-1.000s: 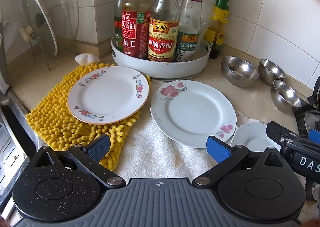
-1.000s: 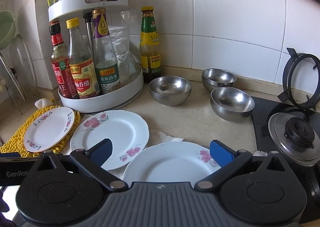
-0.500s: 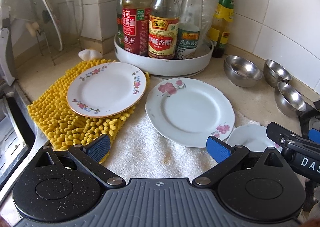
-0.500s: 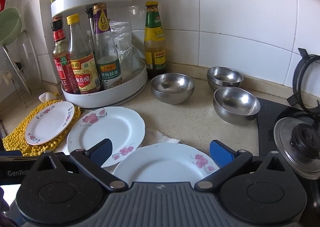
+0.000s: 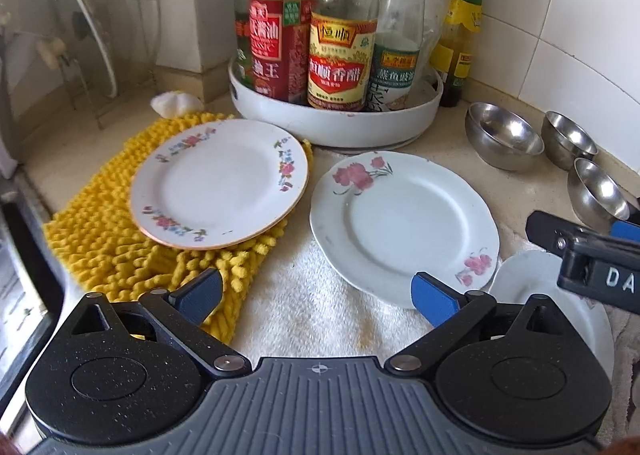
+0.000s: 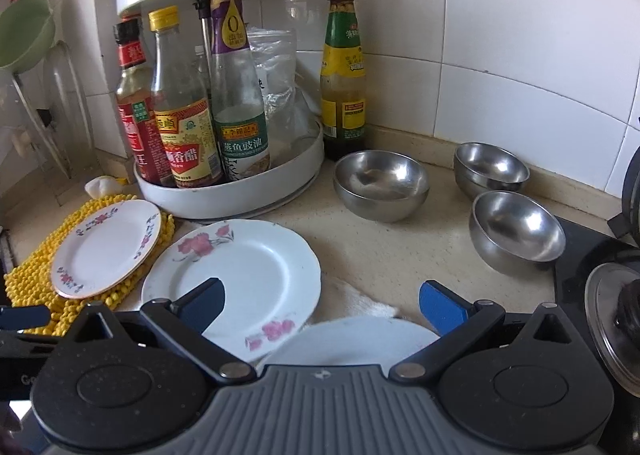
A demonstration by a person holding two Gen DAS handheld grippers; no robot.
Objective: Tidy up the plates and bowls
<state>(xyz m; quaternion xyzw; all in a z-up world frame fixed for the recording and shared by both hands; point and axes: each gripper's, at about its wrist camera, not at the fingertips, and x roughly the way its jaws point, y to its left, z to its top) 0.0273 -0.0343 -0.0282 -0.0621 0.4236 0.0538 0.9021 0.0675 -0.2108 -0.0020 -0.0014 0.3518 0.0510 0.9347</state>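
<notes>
A small flowered plate (image 5: 218, 183) lies on a yellow mat (image 5: 100, 239). A larger white plate with pink flowers (image 5: 404, 221) lies on a white towel (image 5: 320, 307) beside it. A third white plate (image 5: 532, 279) lies at the right, partly hidden under the right gripper; it also shows in the right wrist view (image 6: 352, 339). Three steel bowls (image 6: 380, 185) (image 6: 490, 167) (image 6: 518, 231) stand apart near the wall. My left gripper (image 5: 316, 295) is open and empty above the towel. My right gripper (image 6: 320, 307) is open and empty above the third plate.
A white turntable (image 5: 336, 123) with sauce bottles stands behind the plates, a green-capped bottle (image 6: 344, 83) beside it. A glass lid on a rack (image 5: 88, 43) stands at the left. A stove with a pot lid (image 6: 616, 327) is at the right. A sink edge (image 5: 24, 295) lies left.
Both grippers have moved forward and lower toward the plates. The third plate now lies closer under the right gripper. Nothing was grasped.
</notes>
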